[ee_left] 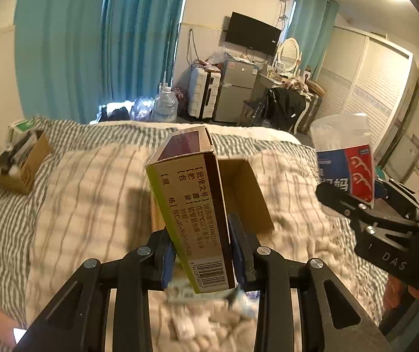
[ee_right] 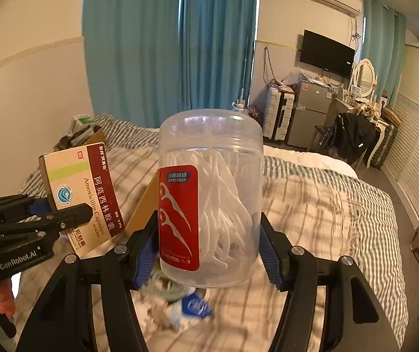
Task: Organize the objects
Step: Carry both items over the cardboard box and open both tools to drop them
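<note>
My left gripper (ee_left: 202,252) is shut on a beige and maroon medicine box (ee_left: 192,205) and holds it above the bed; the box also shows in the right wrist view (ee_right: 83,190). My right gripper (ee_right: 208,252) is shut on a clear plastic jar of white floss picks (ee_right: 209,199) with a red label; the jar also shows in the left wrist view (ee_left: 345,158). An open cardboard box (ee_left: 244,193) lies on the bed behind the medicine box. Blurred small items (ee_right: 180,305) lie on the bed below the jar.
A striped quilt (ee_left: 77,205) covers the bed. A second cardboard box (ee_left: 22,161) with items stands at the bed's far left. Beyond the bed are blue curtains, a water jug (ee_left: 165,105), a suitcase (ee_left: 203,91), a small fridge and a chair.
</note>
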`<state>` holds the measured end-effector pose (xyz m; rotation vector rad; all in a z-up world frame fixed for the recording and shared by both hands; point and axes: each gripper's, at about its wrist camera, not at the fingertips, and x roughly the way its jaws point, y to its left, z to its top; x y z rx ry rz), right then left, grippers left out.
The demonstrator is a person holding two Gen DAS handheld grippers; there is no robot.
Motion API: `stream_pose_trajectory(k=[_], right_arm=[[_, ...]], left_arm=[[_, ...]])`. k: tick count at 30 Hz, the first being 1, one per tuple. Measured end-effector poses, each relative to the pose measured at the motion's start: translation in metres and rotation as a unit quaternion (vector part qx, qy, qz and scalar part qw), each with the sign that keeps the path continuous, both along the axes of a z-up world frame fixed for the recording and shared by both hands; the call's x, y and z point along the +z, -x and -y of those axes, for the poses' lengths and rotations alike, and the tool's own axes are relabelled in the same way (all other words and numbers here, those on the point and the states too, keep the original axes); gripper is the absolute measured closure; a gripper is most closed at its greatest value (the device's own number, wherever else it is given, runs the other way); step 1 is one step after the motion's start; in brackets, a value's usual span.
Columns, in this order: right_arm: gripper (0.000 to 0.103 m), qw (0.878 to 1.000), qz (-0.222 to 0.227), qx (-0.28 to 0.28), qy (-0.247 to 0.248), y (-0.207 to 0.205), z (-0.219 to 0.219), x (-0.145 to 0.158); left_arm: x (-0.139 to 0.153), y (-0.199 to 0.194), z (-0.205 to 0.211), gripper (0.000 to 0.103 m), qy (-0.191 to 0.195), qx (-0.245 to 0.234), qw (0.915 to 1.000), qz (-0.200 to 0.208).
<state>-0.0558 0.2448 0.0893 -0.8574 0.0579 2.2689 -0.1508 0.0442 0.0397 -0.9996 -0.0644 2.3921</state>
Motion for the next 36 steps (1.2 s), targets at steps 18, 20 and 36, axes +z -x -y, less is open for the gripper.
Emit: stream_pose_trajectory(k=[18, 20, 36], right_arm=[[0.043, 0.99, 0.059, -0.033, 0.121, 0.078, -0.13, -0.135], [0.042, 0.99, 0.055, -0.033, 0.124, 0.073, -0.135, -0.135], [0.011, 0.998, -0.003, -0.048, 0.029, -0.001, -0.047, -0.005]], left_arm=[[-0.123, 0.119, -0.078, 0.07, 0.082, -0.029, 0.994, 0.066], [-0.131, 0.121, -0.078, 0.07, 0.081, -0.029, 0.9935, 0.074], [-0.035, 0.041, 0.016, 0.009, 0.037, 0.037, 0.9986, -0.002]])
